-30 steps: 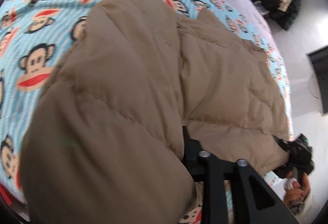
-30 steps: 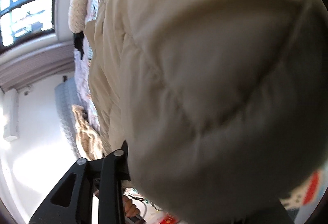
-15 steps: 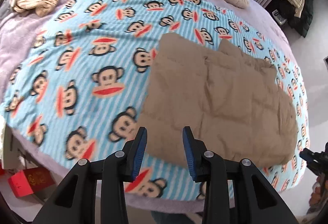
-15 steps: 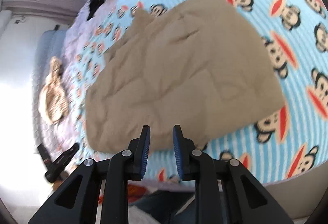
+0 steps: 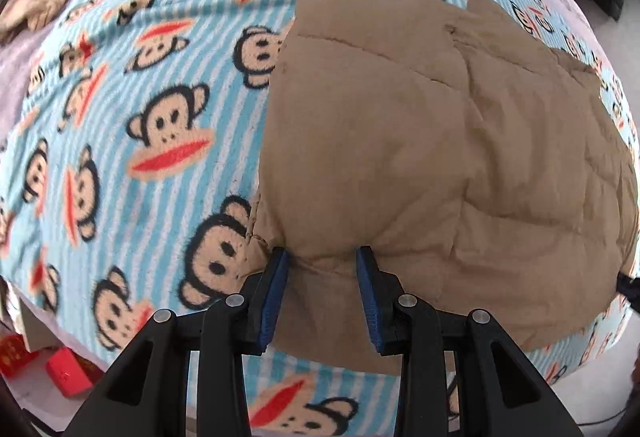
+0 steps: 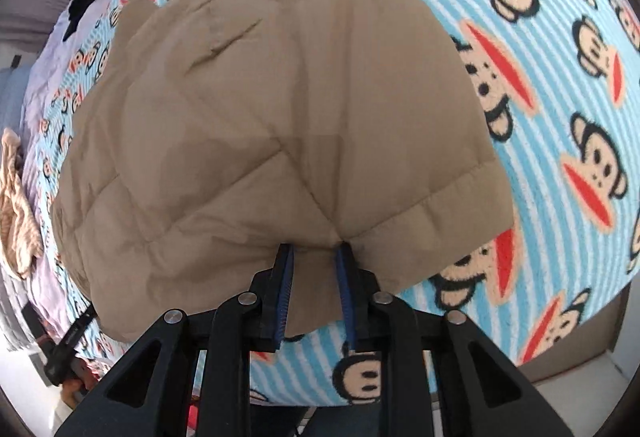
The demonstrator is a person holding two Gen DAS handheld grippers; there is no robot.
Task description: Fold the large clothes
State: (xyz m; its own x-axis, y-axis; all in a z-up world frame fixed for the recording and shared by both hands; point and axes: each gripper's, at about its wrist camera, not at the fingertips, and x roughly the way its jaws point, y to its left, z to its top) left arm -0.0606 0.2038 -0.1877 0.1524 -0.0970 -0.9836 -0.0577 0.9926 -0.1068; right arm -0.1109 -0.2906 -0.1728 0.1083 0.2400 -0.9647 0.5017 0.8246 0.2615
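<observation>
Both grippers pinching the jacket's near edge

The left gripper (image 5: 322,261) and right gripper (image 6: 314,255) each clamp the tan quilted jacket (image 5: 440,141), which lies ahead on the monkey blanket (image 5: 160,125). Next, probably lift together and fold away.

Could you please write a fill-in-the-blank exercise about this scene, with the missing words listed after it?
1. The padded jacket on the bed is ____ in colour.
2. The striped blanket under it is printed with cartoon ____ faces.
3. The pads of the left tool are ____ in colour.
4. The near edge of the jacket sits ____ the two fingers of the right tool.

Missing words: tan; monkey; blue; between
</observation>
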